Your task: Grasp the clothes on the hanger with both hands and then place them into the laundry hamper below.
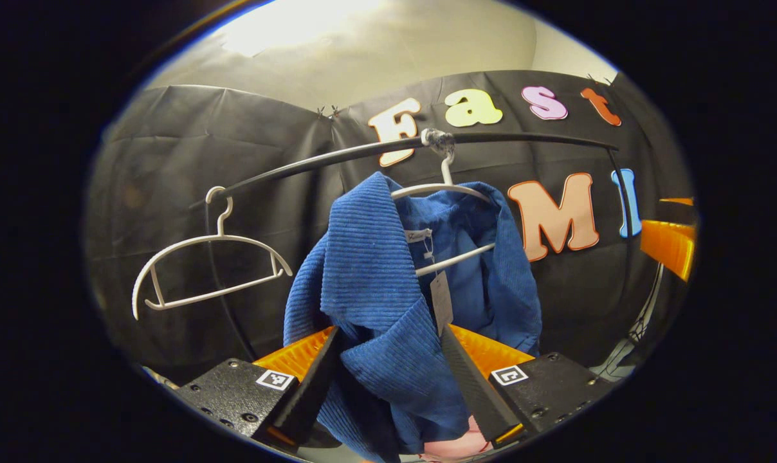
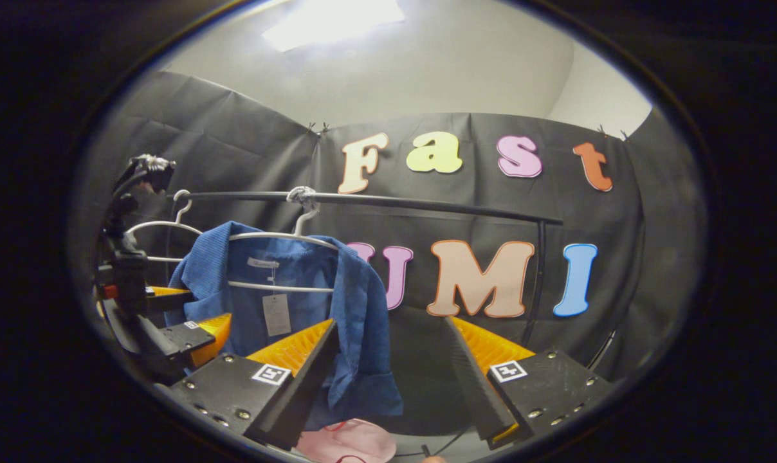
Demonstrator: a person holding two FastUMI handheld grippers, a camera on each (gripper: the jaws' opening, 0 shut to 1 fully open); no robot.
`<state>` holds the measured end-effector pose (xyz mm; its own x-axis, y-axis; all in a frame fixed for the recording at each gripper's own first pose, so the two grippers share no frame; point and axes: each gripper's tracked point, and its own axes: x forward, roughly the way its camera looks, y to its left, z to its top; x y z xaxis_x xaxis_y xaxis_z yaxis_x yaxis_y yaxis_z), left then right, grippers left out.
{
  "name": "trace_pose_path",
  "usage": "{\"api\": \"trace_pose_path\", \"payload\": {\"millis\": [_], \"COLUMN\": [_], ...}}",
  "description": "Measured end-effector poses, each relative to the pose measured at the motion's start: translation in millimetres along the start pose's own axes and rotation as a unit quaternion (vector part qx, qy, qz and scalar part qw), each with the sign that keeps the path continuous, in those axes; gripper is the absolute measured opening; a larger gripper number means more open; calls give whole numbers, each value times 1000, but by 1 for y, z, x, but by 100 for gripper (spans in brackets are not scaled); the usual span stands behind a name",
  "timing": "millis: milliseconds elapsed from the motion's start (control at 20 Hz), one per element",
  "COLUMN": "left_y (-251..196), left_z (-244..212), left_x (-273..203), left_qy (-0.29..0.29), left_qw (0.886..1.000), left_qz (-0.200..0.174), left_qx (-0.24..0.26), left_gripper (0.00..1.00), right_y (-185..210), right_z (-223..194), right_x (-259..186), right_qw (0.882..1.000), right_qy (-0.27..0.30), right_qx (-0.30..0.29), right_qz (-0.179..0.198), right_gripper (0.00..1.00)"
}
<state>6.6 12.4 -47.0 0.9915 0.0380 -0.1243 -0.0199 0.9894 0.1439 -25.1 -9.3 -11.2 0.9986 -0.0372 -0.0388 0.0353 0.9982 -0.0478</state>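
Note:
A blue corduroy shirt (image 1: 375, 283) with a paper tag hangs on a white hanger (image 1: 440, 190) from a black rail (image 1: 337, 161). My left gripper (image 1: 388, 334) is open, pushed up against the shirt's front, with a fold of the cloth lying between its spread fingers. In the right gripper view the same shirt (image 2: 356, 302) hangs at left of centre. My right gripper (image 2: 392, 325) stands open just right of the shirt's hem, one finger beside the cloth and nothing between the two. My left gripper (image 2: 192, 308) shows there at the shirt's far side.
An empty white hanger (image 1: 208, 270) hangs on the rail to the left of the shirt. Something pink (image 2: 350, 440) lies below the shirt. The rail's upright post (image 2: 535, 283) stands to the right. An orange part of my right gripper (image 1: 668, 244) shows at the edge.

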Motion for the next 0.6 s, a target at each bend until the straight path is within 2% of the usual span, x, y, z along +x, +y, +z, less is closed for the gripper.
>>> {"api": "trace_pose_path", "payload": {"millis": [50, 100, 150, 250, 550, 600], "left_y": [1, 1, 1, 0, 14, 16], "left_z": [-1, 0, -1, -1, -8, -9], "left_x": [2, 4, 5, 10, 27, 30], "left_qy": [0, -4, -7, -9, 1, 4], "left_qw": [1000, 1000, 1000, 1000, 1000, 1000], "left_qz": [4, 5, 5, -2, -2, -2], "left_qx": [4, 6, 8, 11, -11, -12], "left_gripper": [99, 99, 99, 92, 38, 24], "right_y": [1, 0, 0, 0, 1, 2], "right_z": [-1, -2, -3, -7, -9, -9], "right_x": [1, 1, 1, 1, 5, 6], "right_qw": [1000, 1000, 1000, 1000, 1000, 1000], "right_qy": [1, 2, 4, 10, 15, 16], "right_qx": [0, -1, -3, -3, 2, 3], "right_qz": [0, -1, -2, -3, -11, -12], "right_gripper": [99, 96, 97, 97, 96, 96]}}
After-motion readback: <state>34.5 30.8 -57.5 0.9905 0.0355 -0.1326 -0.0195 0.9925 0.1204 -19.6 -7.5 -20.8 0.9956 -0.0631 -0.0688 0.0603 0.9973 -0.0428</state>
